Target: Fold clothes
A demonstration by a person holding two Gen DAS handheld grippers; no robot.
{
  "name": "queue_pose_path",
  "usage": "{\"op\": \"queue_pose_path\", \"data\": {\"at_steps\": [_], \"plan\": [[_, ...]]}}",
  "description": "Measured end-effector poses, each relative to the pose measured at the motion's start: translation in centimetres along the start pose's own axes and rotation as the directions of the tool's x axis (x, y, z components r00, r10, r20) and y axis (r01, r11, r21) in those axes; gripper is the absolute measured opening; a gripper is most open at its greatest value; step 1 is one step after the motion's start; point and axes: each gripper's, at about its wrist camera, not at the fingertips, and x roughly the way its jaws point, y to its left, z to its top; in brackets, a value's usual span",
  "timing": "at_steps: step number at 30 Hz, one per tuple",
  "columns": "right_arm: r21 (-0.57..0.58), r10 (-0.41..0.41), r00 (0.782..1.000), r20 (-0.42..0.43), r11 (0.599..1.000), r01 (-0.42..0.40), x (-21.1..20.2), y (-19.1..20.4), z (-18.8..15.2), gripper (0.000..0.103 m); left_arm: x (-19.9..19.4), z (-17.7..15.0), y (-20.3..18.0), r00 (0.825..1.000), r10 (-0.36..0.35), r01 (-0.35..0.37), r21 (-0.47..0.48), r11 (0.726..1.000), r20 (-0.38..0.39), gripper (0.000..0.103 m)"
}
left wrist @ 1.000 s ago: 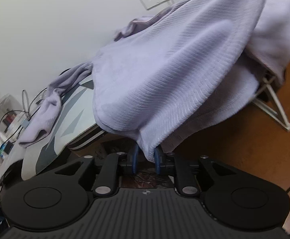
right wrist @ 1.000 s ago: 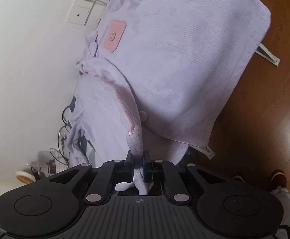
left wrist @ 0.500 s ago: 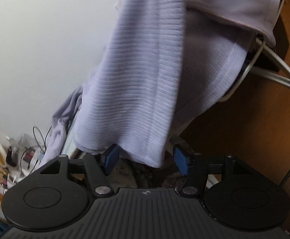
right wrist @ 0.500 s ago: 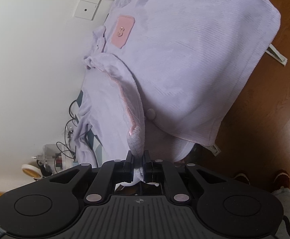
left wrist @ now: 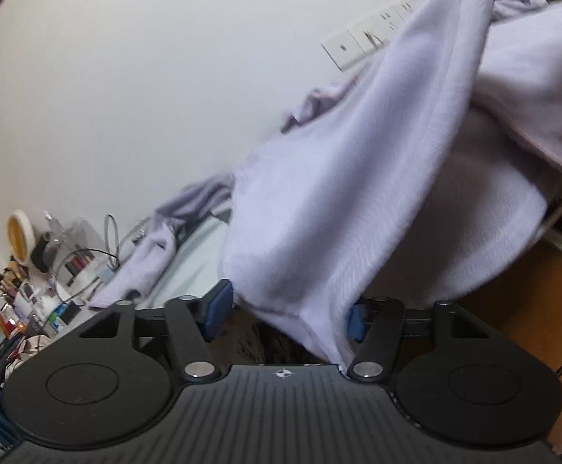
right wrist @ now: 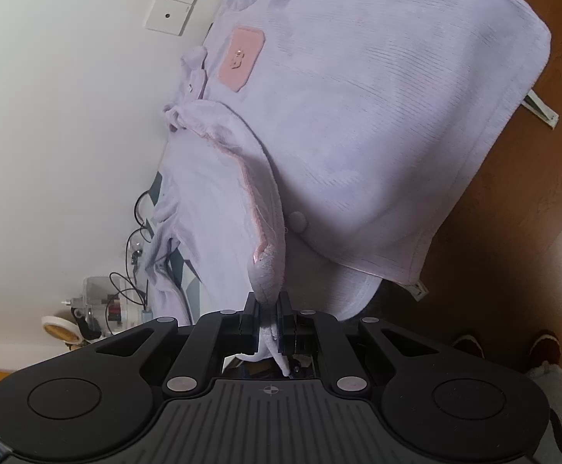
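The lilac top (right wrist: 358, 116) lies spread over an ironing board (left wrist: 200, 255) set against the white wall, its lower part spilling off the board's near edge toward both claws, with the pink patch (right wrist: 242, 58) and the neckline at the far end by the wall sockets (right wrist: 169, 15). Its long axis runs away from the right claw (right wrist: 269, 321), from the hem nearest the camera up toward the collar. That right claw is pressed together on a bunched fold of the front edge with the pink trim, and the cloth rises straight out of it, so this side is already secured. The relation that matters is on the other side: the lower corner of the hem (left wrist: 319, 332) hangs down into the left claw (left wrist: 285, 313), between its blue pads (left wrist: 215, 305). The jaws are closing, yet there is a plain gap by the left-hand pad, while the cloth drapes against the right-hand one; I judge it not gripped yet. The corner sits off-centre, nearer that right-hand pad and deep toward the claw's body. The left claw is therefore the one placed for the next catch, and the closing probably needs the hem kept from sliding out sideways. The wooden floor (right wrist: 513, 232) shows below the hanging cloth.
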Motion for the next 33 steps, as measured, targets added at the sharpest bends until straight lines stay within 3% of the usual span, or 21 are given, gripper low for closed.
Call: {"op": "queue_pose_path", "data": {"at_steps": [1, 3, 9, 15, 20, 26, 30, 33], "plan": [[0.006, -0.002, 1.000, 0.001, 1.000, 0.002, 0.0, -0.1, 0.0, 0.007, 0.1, -0.2, 0.1, 1.000, -0.018, 0.018, 0.014, 1.000, -0.014, 0.022], [0.019, -0.007, 1.000, 0.004, 1.000, 0.007, 0.2, -0.6, 0.1, 0.007, -0.2, -0.6, 0.4, 0.997, -0.059, 0.060, 0.029, 0.998, -0.044, 0.006], [0.058, -0.047, 0.999, -0.009, 0.997, 0.047, 1.9, -3.4, 0.2, 0.007, -3.9, -1.0, 3.4, 0.995, -0.098, 0.099, 0.035, 0.994, -0.030, 0.005], [0.052, 0.073, 0.995, -0.070, 0.996, -0.069, 3.2, -4.6, -1.4, 0.008, -8.0, -0.5, 7.8, 0.997, -0.064, 0.064, 0.010, 0.998, 0.043, 0.004], [0.078, -0.060, 0.997, -0.057, 0.995, 0.064, 5.6, -8.2, -1.0, 0.008, -7.3, -1.7, 5.6, 0.989, -0.143, 0.146, 0.100, 0.984, -0.029, 0.004], [0.104, -0.157, 0.986, -0.048, 0.981, 0.161, 7.5, -10.7, -0.9, 0.013, -5.4, -2.2, 3.9, 0.981, -0.156, 0.173, 0.149, 0.974, -0.114, 0.004], [0.103, -0.176, 0.982, -0.065, 0.978, 0.182, 6.9, -11.4, -0.9, 0.025, -5.2, -1.9, 3.4, 0.972, -0.175, 0.207, 0.225, 0.952, -0.155, 0.015], [0.066, -0.184, 0.982, -0.046, 0.980, 0.187, 6.1, -10.7, -0.7, 0.027, -6.2, -1.0, 4.4, 0.940, -0.292, 0.327, 0.229, 0.917, -0.175, 0.050]]}}
